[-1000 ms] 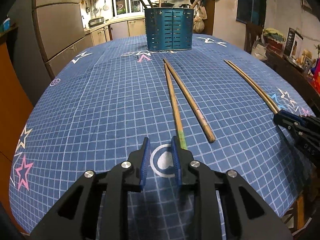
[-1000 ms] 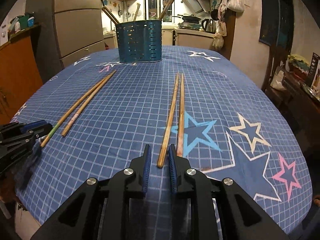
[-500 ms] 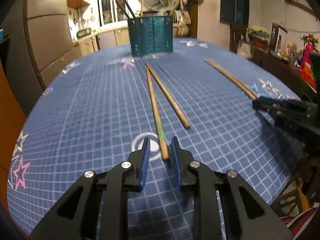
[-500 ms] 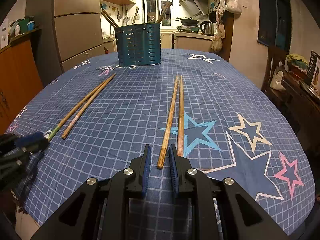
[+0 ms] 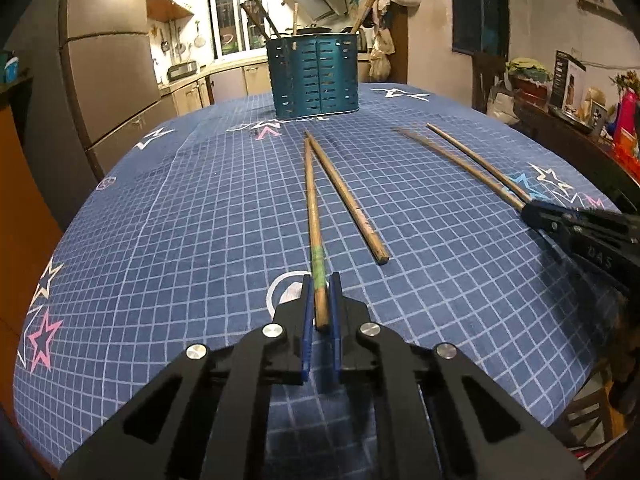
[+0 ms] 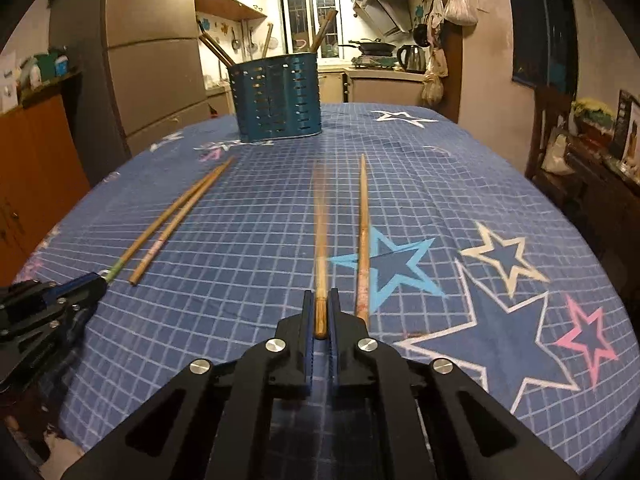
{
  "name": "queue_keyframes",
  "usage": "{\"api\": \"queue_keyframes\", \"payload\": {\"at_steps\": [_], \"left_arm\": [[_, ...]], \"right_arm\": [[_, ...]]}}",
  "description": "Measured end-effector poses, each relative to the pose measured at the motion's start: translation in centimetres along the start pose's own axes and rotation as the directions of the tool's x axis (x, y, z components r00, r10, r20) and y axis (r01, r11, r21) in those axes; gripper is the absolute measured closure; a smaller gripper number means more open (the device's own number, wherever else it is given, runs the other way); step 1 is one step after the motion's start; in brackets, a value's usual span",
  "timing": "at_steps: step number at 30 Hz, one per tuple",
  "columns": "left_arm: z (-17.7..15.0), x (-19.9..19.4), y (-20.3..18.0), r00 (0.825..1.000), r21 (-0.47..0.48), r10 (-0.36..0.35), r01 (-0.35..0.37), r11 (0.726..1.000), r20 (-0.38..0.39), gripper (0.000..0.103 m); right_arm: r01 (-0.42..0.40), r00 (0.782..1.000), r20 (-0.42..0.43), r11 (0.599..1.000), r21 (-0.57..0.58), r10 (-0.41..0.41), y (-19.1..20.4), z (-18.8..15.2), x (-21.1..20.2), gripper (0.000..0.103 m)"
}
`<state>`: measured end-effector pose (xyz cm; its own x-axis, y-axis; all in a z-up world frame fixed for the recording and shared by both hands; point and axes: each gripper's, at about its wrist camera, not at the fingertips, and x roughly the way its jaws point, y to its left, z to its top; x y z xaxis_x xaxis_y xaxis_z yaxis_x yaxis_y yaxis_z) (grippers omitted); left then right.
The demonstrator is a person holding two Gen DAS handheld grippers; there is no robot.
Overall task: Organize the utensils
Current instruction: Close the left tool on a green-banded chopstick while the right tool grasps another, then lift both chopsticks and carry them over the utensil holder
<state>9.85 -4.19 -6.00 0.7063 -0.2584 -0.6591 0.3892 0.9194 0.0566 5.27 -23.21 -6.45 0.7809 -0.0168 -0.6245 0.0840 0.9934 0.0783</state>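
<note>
Four wooden chopsticks lie on a blue grid tablecloth before a teal slotted utensil holder [image 5: 316, 76], also seen in the right wrist view [image 6: 278, 98]. My left gripper [image 5: 320, 296] is shut on the near end of a green-banded chopstick [image 5: 314, 216]; its partner chopstick [image 5: 346, 200] lies just to the right. My right gripper [image 6: 320, 308] is shut on the near end of a chopstick [image 6: 320, 224], which looks slightly blurred; its partner chopstick [image 6: 363, 232] lies on the cloth beside it. Each gripper shows in the other's view, left gripper [image 6: 80, 286] and right gripper [image 5: 560, 216].
The holder holds several utensils sticking up. The table [image 6: 500, 320] has rounded edges with stars printed on the cloth. A cabinet [image 6: 36, 160] stands left; a cluttered shelf [image 5: 580, 108] and a chair stand right. Kitchen counters lie behind.
Both grippers moved forward around a chopstick's near end and closed on it. The right one's chopstick has swung away from its partner.
</note>
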Motion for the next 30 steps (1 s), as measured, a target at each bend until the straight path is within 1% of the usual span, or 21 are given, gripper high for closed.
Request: {"api": "queue_keyframes", "payload": {"at_steps": [2, 3, 5, 7, 10, 12, 16, 19, 21, 23, 25, 28, 30], "left_arm": [[0.3, -0.7, 0.3, 1.000, -0.013, 0.001, -0.001, 1.000, 0.017, 0.098], [0.5, -1.6, 0.5, 0.999, -0.016, 0.006, -0.006, 1.000, 0.044, 0.098], [1.0, -3.2, 1.0, 0.996, -0.023, 0.016, -0.014, 1.000, 0.090, 0.098], [1.8, -4.5, 1.4, 0.991, -0.030, 0.043, -0.039, 0.999, 0.127, 0.098], [3.2, -6.7, 2.4, 0.981, -0.045, 0.057, -0.050, 0.998, 0.184, 0.098], [4.3, -8.1, 2.9, 0.973, -0.049, 0.069, -0.060, 0.997, 0.218, 0.098], [6.7, -10.7, 3.9, 0.957, -0.061, 0.071, -0.056, 0.997, 0.283, 0.098], [8.0, -13.0, 4.3, 0.936, -0.065, 0.076, -0.057, 0.996, 0.343, 0.098], [8.5, -13.9, 4.5, 0.927, -0.071, 0.069, -0.046, 0.996, 0.368, 0.098], [8.6, -14.2, 4.4, 0.927, -0.070, 0.058, -0.034, 0.997, 0.372, 0.098], [8.5, -14.2, 3.8, 0.925, -0.057, 0.060, -0.041, 0.998, 0.376, 0.097], [8.4, -14.1, 3.3, 0.923, -0.042, 0.061, -0.048, 0.998, 0.380, 0.097], [8.6, -14.0, 3.2, 0.924, -0.041, 0.057, -0.045, 0.998, 0.379, 0.097]], "right_arm": [[-0.028, 1.000, 0.014, 1.000, 0.004, 0.028, -0.2, -0.1, -0.5, 0.096], [-0.044, 0.999, 0.031, 0.999, 0.008, 0.044, -0.2, -0.1, -1.0, 0.096], [-0.051, 0.996, 0.070, 0.999, -0.010, 0.051, -0.2, 0.1, -2.1, 0.096], [-0.043, 0.993, 0.112, 0.998, -0.041, 0.048, 0.0, 0.3, -3.3, 0.096], [-0.040, 0.981, 0.184, 0.995, -0.086, 0.056, 0.1, 1.4, -5.5, 0.096], [-0.041, 0.968, 0.241, 0.993, -0.113, 0.067, 0.1, 2.6, -7.3, 0.096], [-0.064, 0.947, 0.302, 0.987, -0.150, 0.108, -0.2, 5.0, -9.7, 0.096], [-0.088, 0.944, 0.301, 0.984, -0.157, 0.133, -0.4, 6.3, -10.7, 0.096], [-0.121, 0.953, 0.258, 0.981, -0.151, 0.158, -0.8, 7.0, -10.8, 0.096], [-0.146, 0.970, 0.173, 0.978, -0.146, 0.171, -0.9, 7.1, -10.0, 0.096], [-0.203, 0.972, 0.096, 0.972, -0.120, 0.215, -1.3, 6.7, -9.0, 0.096], [-0.219, 0.970, 0.088, 0.971, -0.100, 0.227, -1.8, 6.3, -8.9, 0.096], [-0.264, 0.956, 0.108, 0.962, -0.075, 0.271, -2.2, 6.4, -9.3, 0.096]]}}
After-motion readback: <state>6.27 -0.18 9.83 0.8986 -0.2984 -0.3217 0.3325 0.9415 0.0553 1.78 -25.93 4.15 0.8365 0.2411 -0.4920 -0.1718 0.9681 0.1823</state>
